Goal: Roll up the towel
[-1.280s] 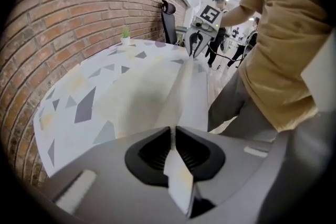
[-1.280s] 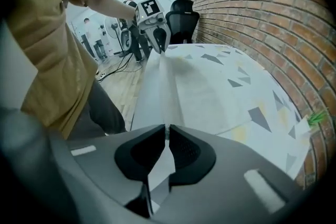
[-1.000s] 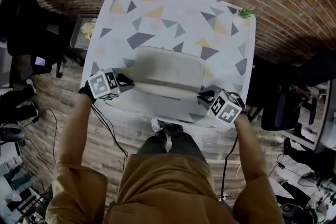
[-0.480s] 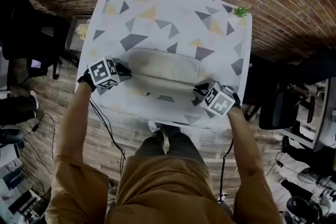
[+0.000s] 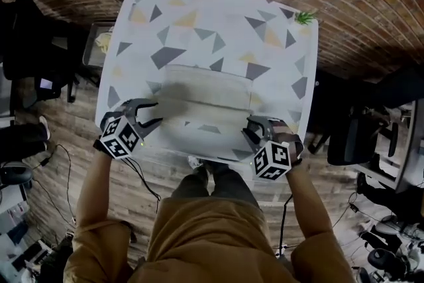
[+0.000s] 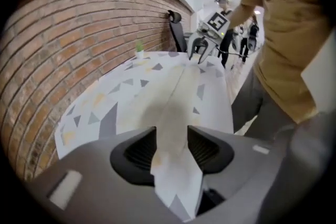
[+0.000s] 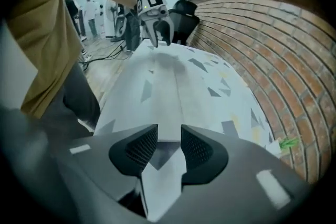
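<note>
The pale grey towel lies across the middle of the patterned table, its near part turned over into a thick fold. My left gripper hovers at the towel's left end, and its jaws have just been opening; in the left gripper view the towel runs away beyond the parted pads, untouched. My right gripper is at the towel's near right corner, its jaws also just opened. Nothing is pinched there, and the towel stretches off toward the left gripper.
A small green plant stands at the table's far right corner. Black office chairs sit to the left and right. A brick wall runs behind the table. Cables lie on the wooden floor.
The towel's near part was rolled away from me. Both grippers then pulled back toward the near table edge, and their jaws parted and let go of the towel.
</note>
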A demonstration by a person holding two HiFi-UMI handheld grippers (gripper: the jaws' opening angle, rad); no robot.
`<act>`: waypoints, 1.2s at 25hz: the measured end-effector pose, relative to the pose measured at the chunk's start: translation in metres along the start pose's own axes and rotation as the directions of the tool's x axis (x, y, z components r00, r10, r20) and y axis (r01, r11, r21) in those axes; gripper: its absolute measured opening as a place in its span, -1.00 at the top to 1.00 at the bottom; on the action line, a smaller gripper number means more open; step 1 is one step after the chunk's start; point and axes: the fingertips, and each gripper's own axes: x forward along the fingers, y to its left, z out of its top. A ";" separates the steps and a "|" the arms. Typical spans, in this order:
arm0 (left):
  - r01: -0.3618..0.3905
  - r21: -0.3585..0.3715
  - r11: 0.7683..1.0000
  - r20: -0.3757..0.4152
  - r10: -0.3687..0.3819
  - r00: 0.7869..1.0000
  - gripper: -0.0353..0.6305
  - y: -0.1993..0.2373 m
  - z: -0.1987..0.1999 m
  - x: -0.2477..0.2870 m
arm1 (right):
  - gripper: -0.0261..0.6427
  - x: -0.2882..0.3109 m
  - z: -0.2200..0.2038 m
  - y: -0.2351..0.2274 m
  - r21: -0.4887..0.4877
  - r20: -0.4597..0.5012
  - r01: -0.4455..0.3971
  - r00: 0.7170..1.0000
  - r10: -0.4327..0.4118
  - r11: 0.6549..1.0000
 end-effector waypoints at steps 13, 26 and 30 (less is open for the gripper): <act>0.000 0.241 0.970 -0.114 0.028 0.993 0.34 -0.032 -0.031 0.037 | 0.50 0.027 -0.013 0.025 -0.130 -0.080 -0.022 0.997 0.011 0.991; -0.009 0.167 0.986 -0.069 0.021 0.997 0.62 -0.018 -0.023 0.029 | 0.81 0.018 -0.006 0.019 -0.031 -0.048 -0.014 0.999 0.012 0.999; 0.051 0.108 0.993 -0.065 -0.044 0.997 0.63 -0.003 -0.011 0.024 | 0.84 0.010 -0.001 0.002 0.052 -0.021 -0.049 0.999 0.050 0.997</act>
